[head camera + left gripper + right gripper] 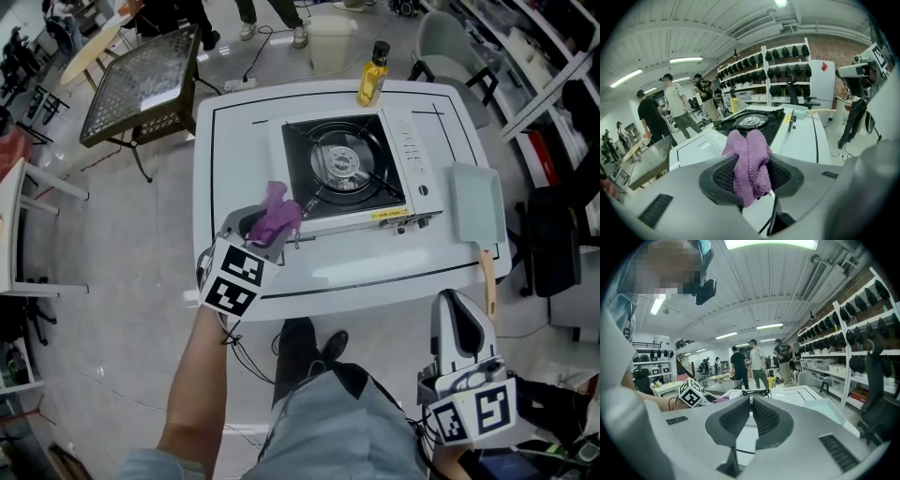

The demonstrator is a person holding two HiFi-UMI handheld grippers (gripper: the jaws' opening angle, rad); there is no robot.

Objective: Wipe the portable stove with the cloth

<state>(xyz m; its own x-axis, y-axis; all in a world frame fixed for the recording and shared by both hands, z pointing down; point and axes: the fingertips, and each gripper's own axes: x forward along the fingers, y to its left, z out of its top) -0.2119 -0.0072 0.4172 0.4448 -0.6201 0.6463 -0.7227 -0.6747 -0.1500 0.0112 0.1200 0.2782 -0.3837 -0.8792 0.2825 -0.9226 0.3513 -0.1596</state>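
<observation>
Fuzzy purple cloth (279, 211), bunched, clamped between ribbed black pads of left tool (274, 232), at near-left corner of portable stove (352, 173). Stove: white boxy body, black top, round burner, mid white counter (356, 272). Right tool (751, 404): jaws together, empty, off counter's near-right corner. Cloth-to-stove contact hard to make out.

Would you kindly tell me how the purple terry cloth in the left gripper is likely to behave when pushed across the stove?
The purple terry cloth is probably floppy: it hangs bunched in folds from the left gripper. Its looped pile looks grippy, so it should drag rather than slide on the white portable stove.
</observation>
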